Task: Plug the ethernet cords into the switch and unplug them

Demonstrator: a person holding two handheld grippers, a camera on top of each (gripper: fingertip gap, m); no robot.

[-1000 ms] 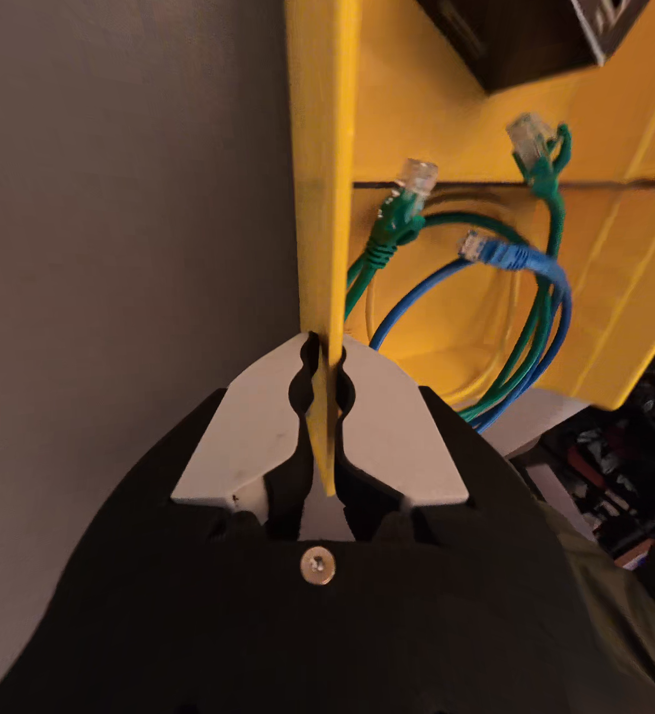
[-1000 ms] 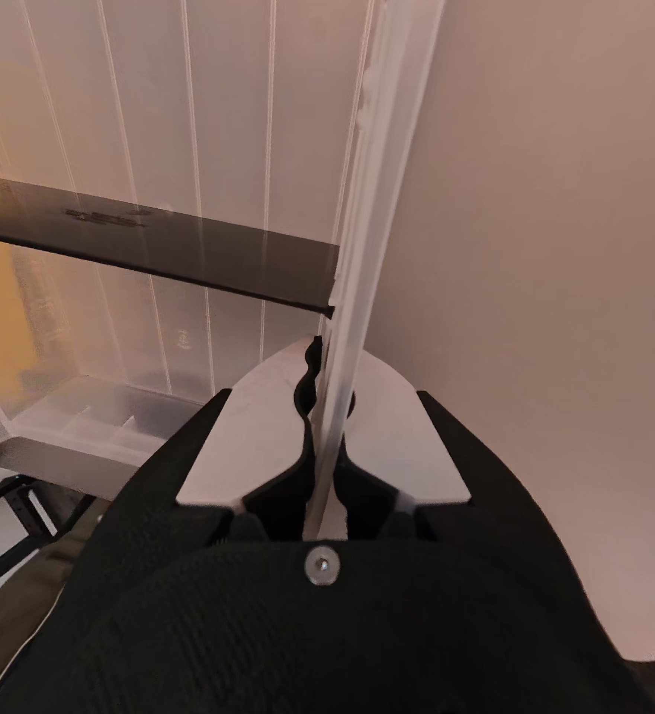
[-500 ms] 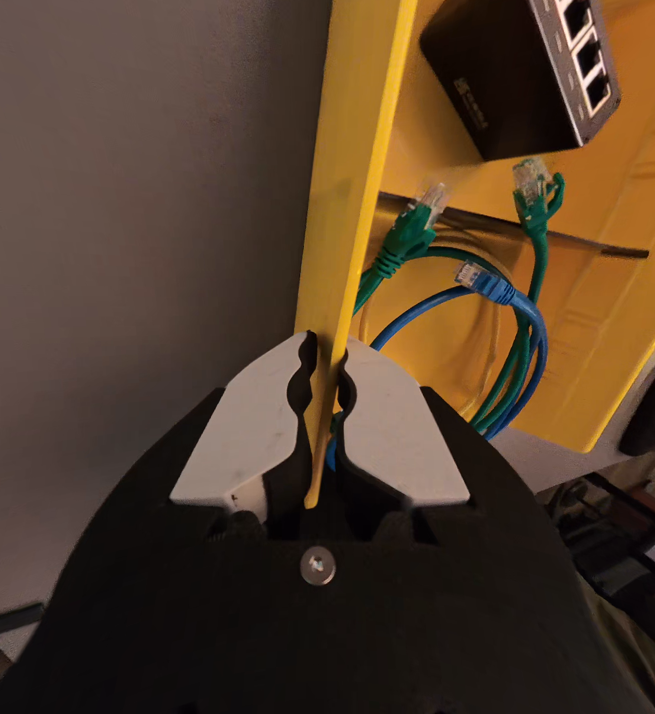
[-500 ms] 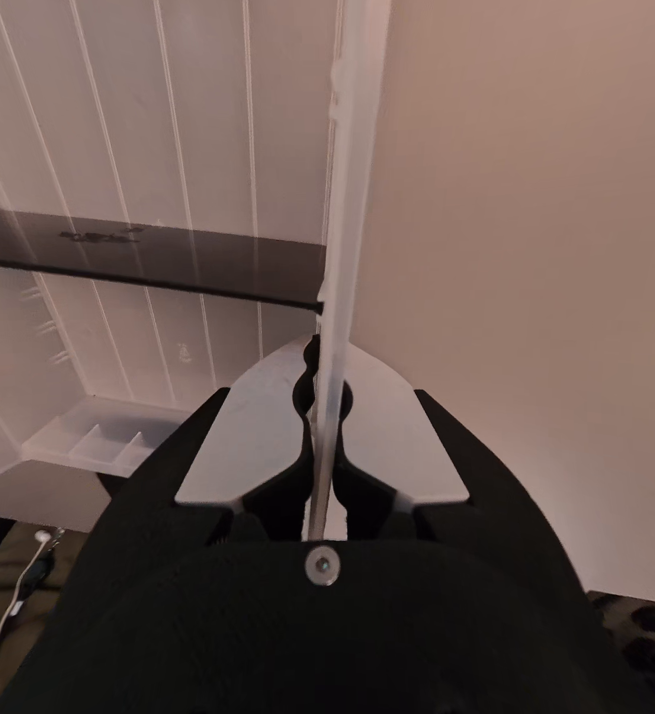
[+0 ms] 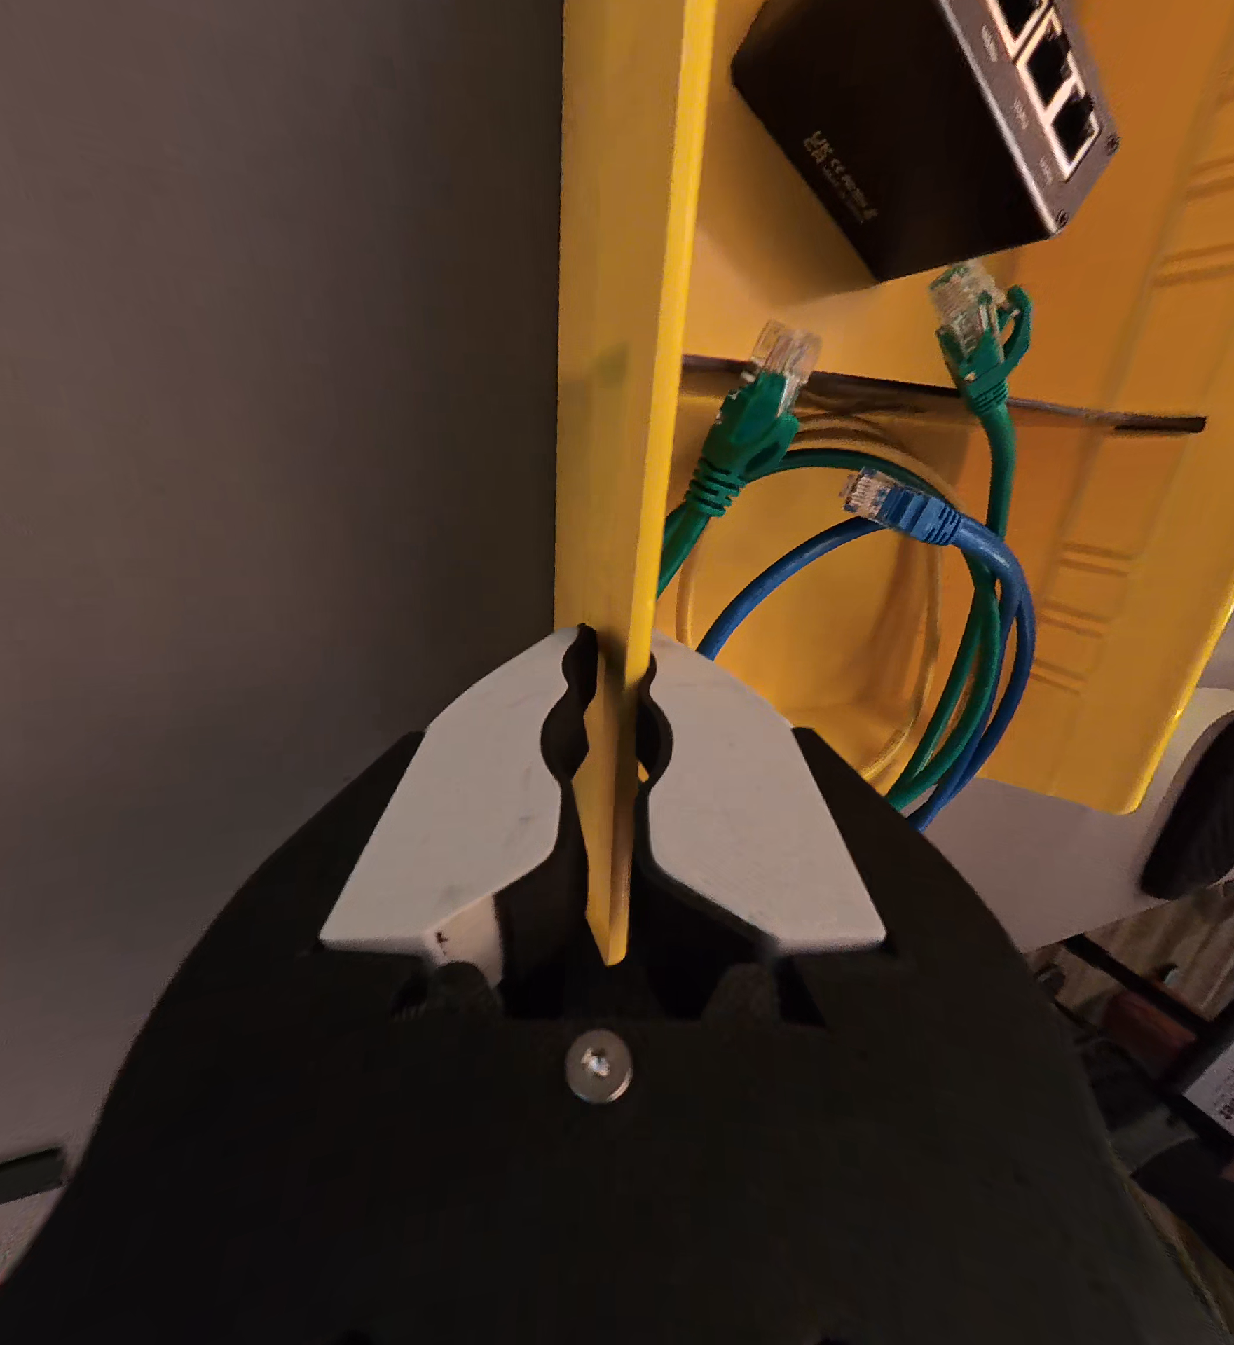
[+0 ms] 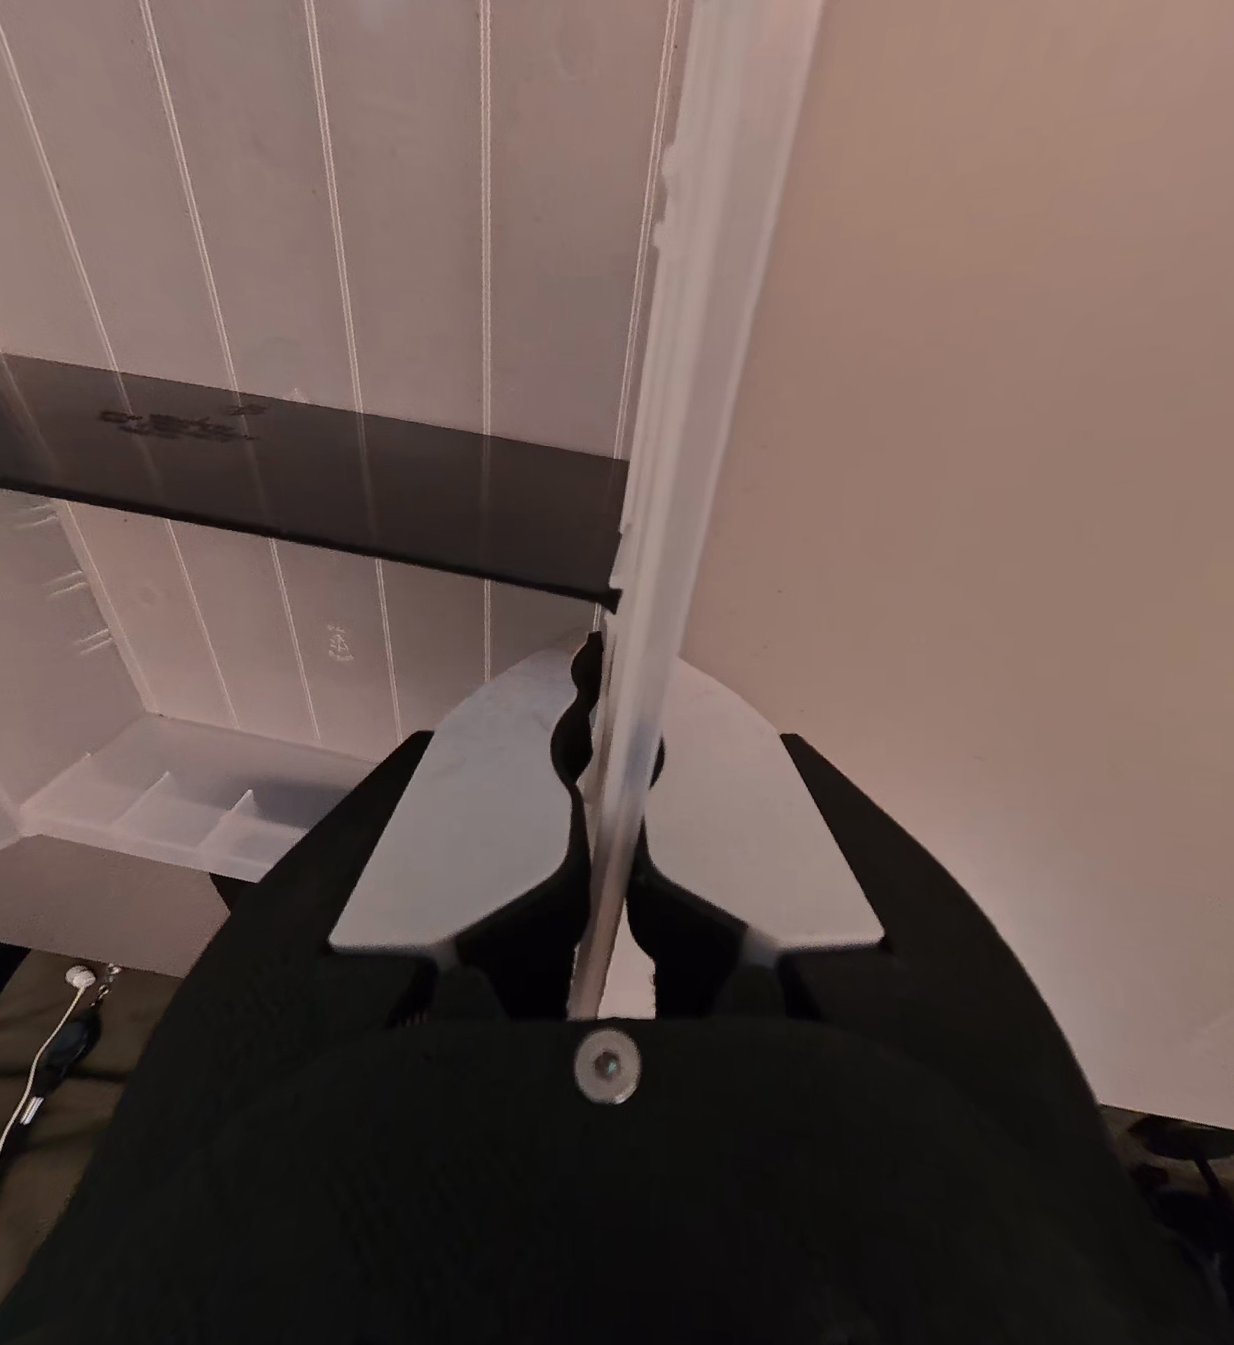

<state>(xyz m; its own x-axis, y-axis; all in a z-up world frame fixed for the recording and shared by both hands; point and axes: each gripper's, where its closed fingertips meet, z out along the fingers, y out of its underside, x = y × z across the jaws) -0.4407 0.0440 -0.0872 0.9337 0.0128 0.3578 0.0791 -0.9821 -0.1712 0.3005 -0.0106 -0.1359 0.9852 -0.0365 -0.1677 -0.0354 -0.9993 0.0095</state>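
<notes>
My left gripper (image 5: 614,655) is shut on the near rim of a yellow bin (image 5: 628,291). Inside the bin lie a black switch (image 5: 919,124) with its ports at the upper right, two green ethernet cords (image 5: 745,437) (image 5: 978,342) and a blue cord (image 5: 912,509), all coiled together and unplugged. A black divider (image 5: 963,407) runs across the bin behind the plugs. My right gripper (image 6: 621,662) is shut on the rim of a clear plastic bin (image 6: 708,291) with a black divider (image 6: 271,473) across it.
A white table surface (image 6: 999,509) lies under the clear bin, grey (image 5: 235,364) beside the yellow bin. A dark rounded object (image 5: 1225,815) sits at the table's right edge. A white cable (image 6: 17,1077) hangs below at the left. Clutter (image 5: 1181,1019) sits lower right. There is about 75 cm between the tips of the two grippers.
In the left wrist view the yellow bin has shifted so that the switch came down into view and the cords now sit lower. The clear bin has shifted slightly. Both grippers stay shut on the rims.
</notes>
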